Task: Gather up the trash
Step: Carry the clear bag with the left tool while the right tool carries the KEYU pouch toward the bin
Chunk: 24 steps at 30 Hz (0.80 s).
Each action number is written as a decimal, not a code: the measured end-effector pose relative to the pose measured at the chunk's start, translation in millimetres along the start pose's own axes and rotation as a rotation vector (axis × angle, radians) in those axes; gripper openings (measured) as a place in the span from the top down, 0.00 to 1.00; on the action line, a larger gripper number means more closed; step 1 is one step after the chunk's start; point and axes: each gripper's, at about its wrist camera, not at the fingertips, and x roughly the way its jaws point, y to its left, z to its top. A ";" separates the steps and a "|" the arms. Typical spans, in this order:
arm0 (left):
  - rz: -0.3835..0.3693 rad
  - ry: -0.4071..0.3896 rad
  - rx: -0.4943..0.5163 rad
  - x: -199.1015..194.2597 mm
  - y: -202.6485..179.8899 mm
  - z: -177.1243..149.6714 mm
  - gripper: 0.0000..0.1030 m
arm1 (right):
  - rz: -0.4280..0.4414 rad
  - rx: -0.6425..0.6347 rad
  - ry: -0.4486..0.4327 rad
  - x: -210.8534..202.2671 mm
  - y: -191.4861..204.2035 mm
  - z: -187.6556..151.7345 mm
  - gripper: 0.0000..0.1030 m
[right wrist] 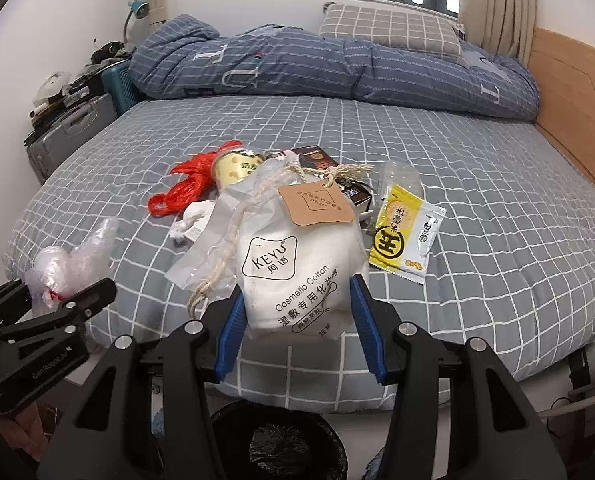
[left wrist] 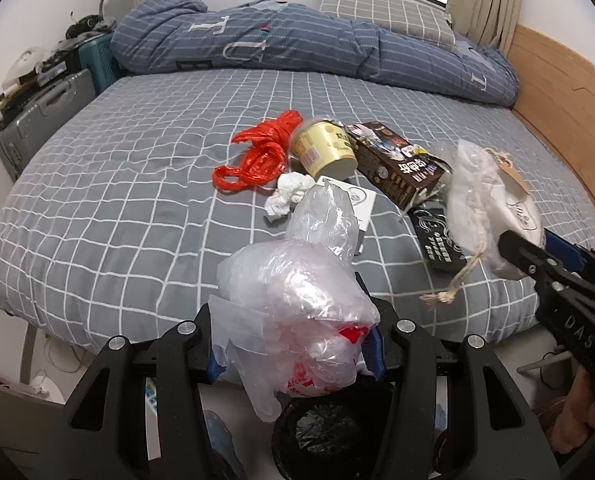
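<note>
Left gripper (left wrist: 295, 344) clamped on a crumpled clear plastic bag (left wrist: 297, 300), blue fingers (left wrist: 375, 354) pressed against both sides, held above the near edge of the bed (left wrist: 117, 208). Right gripper (right wrist: 297, 320) clamped on a white cosmetic cotton pouch (right wrist: 297, 264) with rope drawstring and brown paper tag, fingers (right wrist: 231, 328) squeezing its lower sides. Directly below both, on the floor by the bed: a black-lined trash bin (right wrist: 289, 444). Remaining on the checked grey sheet, clustered mid-bed: a red plastic bag (left wrist: 257, 156), a yellow paper cup (left wrist: 325, 148) on its side touching it, a crumpled white tissue (left wrist: 287, 196) just in front, a dark brown carton (left wrist: 397, 164), and a yellow sachet (right wrist: 405, 232) lying flat to the right. Folded blue quilt (left wrist: 297, 40) along the far side.
</note>
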 end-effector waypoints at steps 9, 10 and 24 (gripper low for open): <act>0.012 0.013 0.008 -7.5 -1.4 -16.9 0.51 | -0.011 -0.049 -0.009 -11.5 12.8 -12.8 0.54; 0.012 0.015 0.009 -8.7 -1.4 -19.8 0.51 | -0.010 -0.051 -0.009 -12.5 13.7 -13.8 0.54; 0.013 0.030 -0.001 -35.8 -1.8 -46.2 0.51 | 0.011 -0.057 0.002 -34.7 19.0 -31.0 0.54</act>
